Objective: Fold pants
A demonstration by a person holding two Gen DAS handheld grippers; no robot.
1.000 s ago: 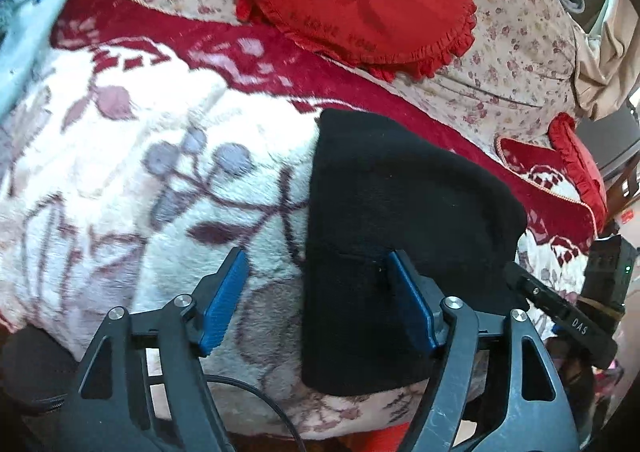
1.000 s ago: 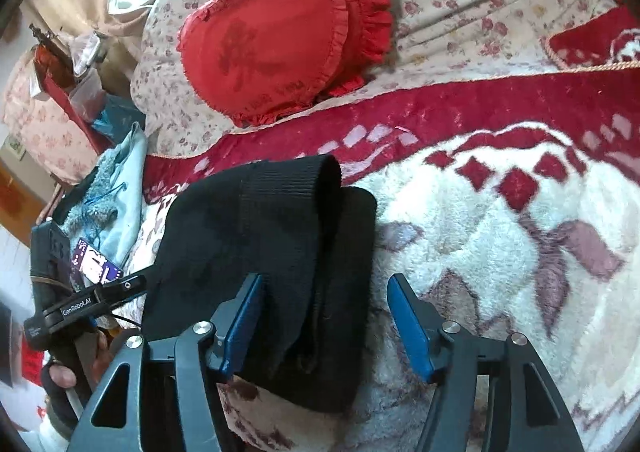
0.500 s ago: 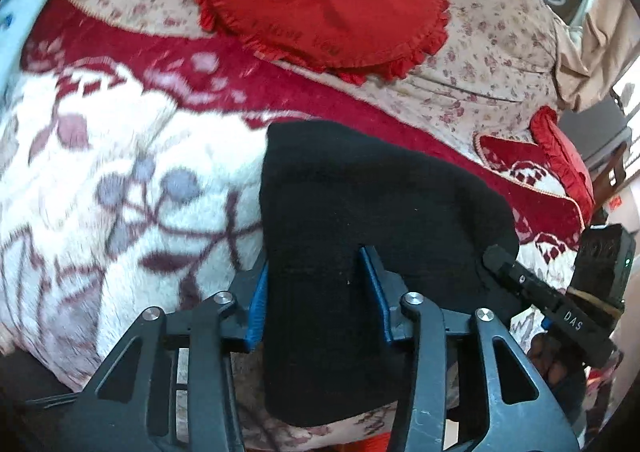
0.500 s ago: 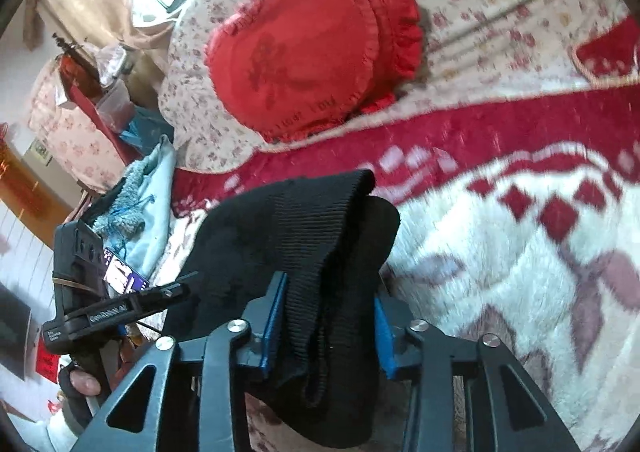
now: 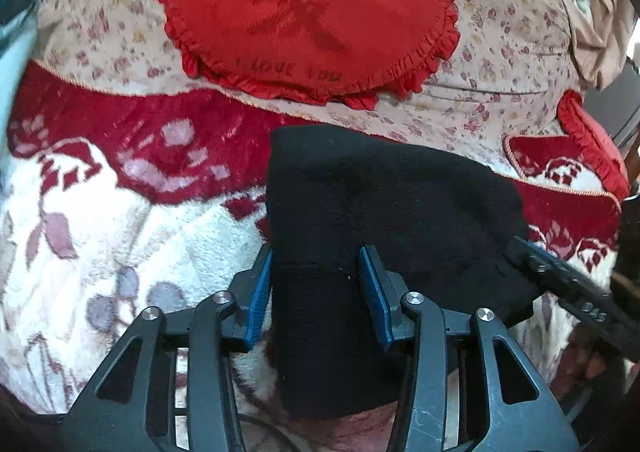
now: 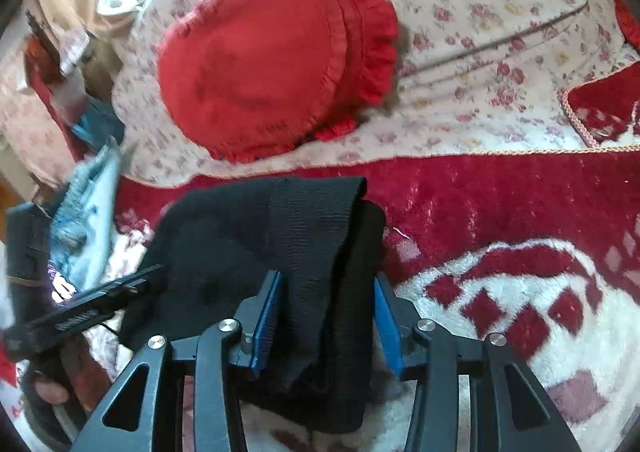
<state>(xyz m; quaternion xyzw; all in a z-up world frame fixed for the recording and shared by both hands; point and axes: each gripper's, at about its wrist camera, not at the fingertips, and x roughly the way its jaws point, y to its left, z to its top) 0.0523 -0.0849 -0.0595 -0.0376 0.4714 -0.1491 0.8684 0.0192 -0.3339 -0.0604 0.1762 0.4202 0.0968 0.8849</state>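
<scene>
Folded black pants (image 5: 380, 192) lie bunched on a red and white plush blanket (image 5: 120, 252). My left gripper (image 5: 316, 252) has its blue pads (image 5: 258, 292) pressed on the pants' left end. Its jaws are opening slightly, with the cloth still between them. In the right wrist view the ribbed waistband end of the pants (image 6: 312, 220) sits between the pads of my right gripper (image 6: 328, 276). These jaws are opening too, and the pads (image 6: 268, 312) still touch the fabric. The pants' near edge hangs over the gripper frames.
A red heart cushion (image 5: 308, 8) leans on the floral sofa back (image 5: 500, 52) just behind the pants. A second red cushion (image 5: 592, 148) lies at the right. A light blue garment (image 6: 88, 220) is piled at the left. A hand (image 6: 52, 392) holds the other gripper's handle.
Both grippers went from wide open to closed around the pants' ends. They then carried the pants toward the blanket's red border and the sofa back.
</scene>
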